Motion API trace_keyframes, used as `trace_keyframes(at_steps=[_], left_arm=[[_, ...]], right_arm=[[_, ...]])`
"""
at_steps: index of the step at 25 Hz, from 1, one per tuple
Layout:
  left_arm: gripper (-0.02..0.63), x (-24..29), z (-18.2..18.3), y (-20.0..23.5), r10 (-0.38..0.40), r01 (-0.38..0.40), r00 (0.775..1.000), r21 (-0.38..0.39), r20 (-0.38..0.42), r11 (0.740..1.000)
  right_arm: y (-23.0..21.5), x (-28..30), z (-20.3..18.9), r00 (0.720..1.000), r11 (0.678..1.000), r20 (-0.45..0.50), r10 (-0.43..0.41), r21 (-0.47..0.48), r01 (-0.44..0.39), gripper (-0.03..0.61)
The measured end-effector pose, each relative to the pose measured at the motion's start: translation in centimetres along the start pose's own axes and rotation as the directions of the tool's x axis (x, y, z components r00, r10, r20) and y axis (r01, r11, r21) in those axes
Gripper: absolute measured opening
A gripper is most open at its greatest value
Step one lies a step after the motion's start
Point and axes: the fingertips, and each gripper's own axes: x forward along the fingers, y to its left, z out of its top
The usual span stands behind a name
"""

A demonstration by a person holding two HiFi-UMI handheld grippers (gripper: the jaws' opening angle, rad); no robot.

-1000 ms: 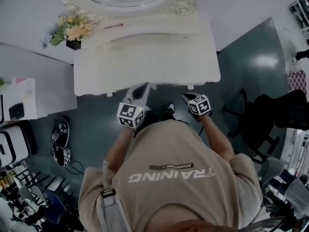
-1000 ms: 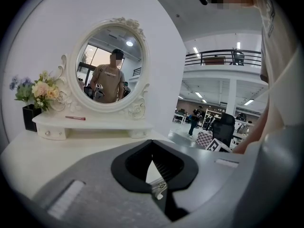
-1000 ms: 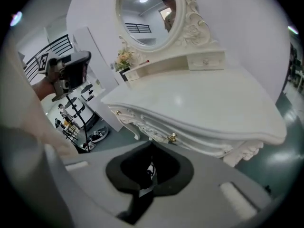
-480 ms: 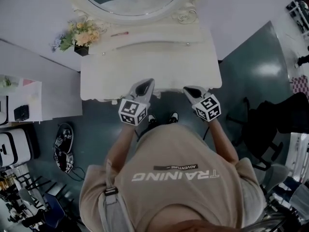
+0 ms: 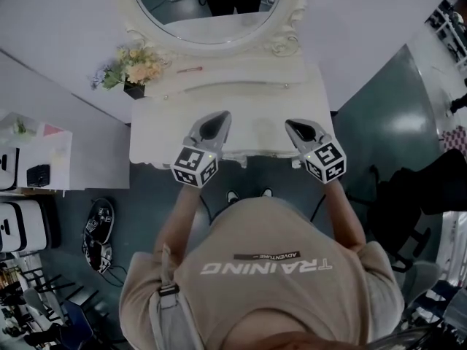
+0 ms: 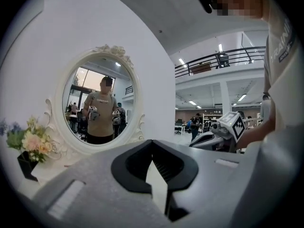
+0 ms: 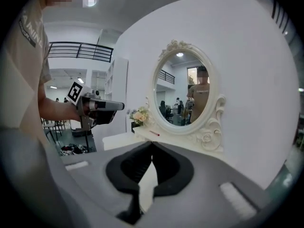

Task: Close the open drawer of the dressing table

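Observation:
The white dressing table stands against the wall under its oval mirror. Seen from above, its front edge hides the drawer, so I cannot tell how the drawer stands. My left gripper hovers over the left part of the table top, jaws shut with nothing between them; its own view shows the tips meeting. Over the right part of the top, my right gripper is shut and empty too, tips together. Both point toward the mirror.
A small pot of flowers and a red stick rest on the table's back shelf. A white cabinet stands at the left, dark gear lies on the floor below it, and a black chair is at the right.
Both grippers have moved from the table's front edge up and forward over the table top. The head view has shifted so more of the mirror shows.

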Motion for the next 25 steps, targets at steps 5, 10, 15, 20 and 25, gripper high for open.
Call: trace_keyframes(at_steps=[5, 10, 15, 20, 25], left_arm=[[0.007, -0.1, 3.0, 1.0, 0.011, -0.012, 0.999, 0.047, 0.031, 0.999], [0.008, -0.4, 5.4, 1.4, 0.038, -0.044, 0.997, 0.083, 0.071, 0.996], [0.007, -1.1, 6.6, 1.3, 0.082, -0.096, 0.987, 0.096, 0.136, 0.991], [0.007, -0.8, 5.4, 1.4, 0.098, -0.11, 0.987, 0.094, 0.129, 0.989], [0.008, -0.9, 3.4, 2.1, 0.123, -0.131, 0.987, 0.07, 0.108, 0.989]], right_arm=[[-0.8, -0.9, 4.1, 0.997, 0.998, 0.068, -0.036, -0.053, 0.039, 0.003], [-1.4, -2.1, 8.8, 0.978, 0.992, 0.189, -0.086, -0.074, 0.102, 0.003], [-1.7, -3.0, 12.0, 0.928, 0.974, 0.336, -0.164, -0.093, 0.206, 0.003], [-1.3, -2.6, 12.1, 0.922, 0.979, 0.357, -0.152, -0.074, 0.19, 0.003], [-1.3, -2.1, 10.2, 0.931, 0.981, 0.327, -0.162, -0.052, 0.189, 0.004]])
